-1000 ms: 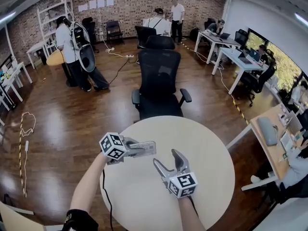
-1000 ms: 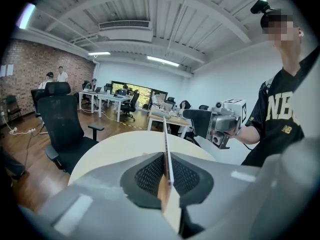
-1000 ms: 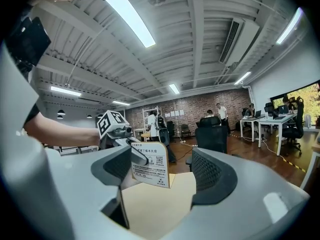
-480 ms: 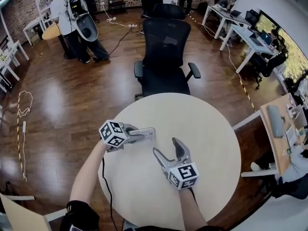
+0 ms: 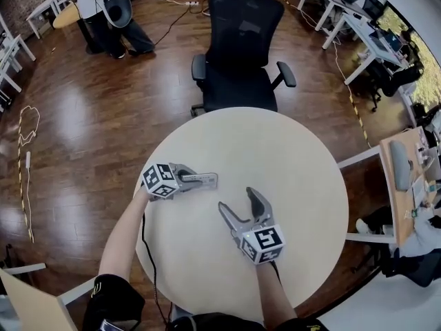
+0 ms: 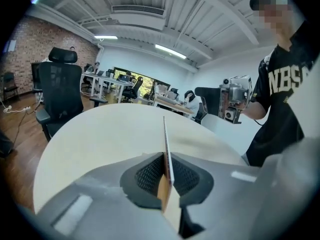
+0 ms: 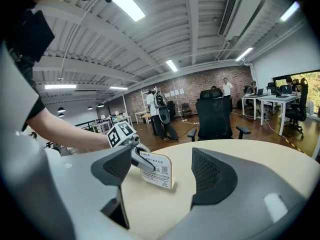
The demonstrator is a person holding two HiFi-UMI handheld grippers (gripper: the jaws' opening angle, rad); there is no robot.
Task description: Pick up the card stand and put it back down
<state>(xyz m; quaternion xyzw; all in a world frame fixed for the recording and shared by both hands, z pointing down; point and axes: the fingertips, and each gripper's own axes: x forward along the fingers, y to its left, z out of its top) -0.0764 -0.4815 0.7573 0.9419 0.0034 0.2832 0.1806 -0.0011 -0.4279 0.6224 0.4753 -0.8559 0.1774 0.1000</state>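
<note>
Stand: card stand (image 7: 157,170) low over the table (image 5: 303,185); whether it touches, I can't tell.
Claws: my left gripper (image 5: 205,180) clamped across its faces; right gripper (image 5: 236,198) apart, empty.
Handling: I judge it light, stiff, thin; pinch the flat faces.

The left tool (image 5: 210,180) has carried the card stand (image 7: 159,170) down toward the counter (image 5: 289,171), so the stand is now low against the counter's top. The right tool (image 5: 238,200) has sunk closer to the counter too.
</note>
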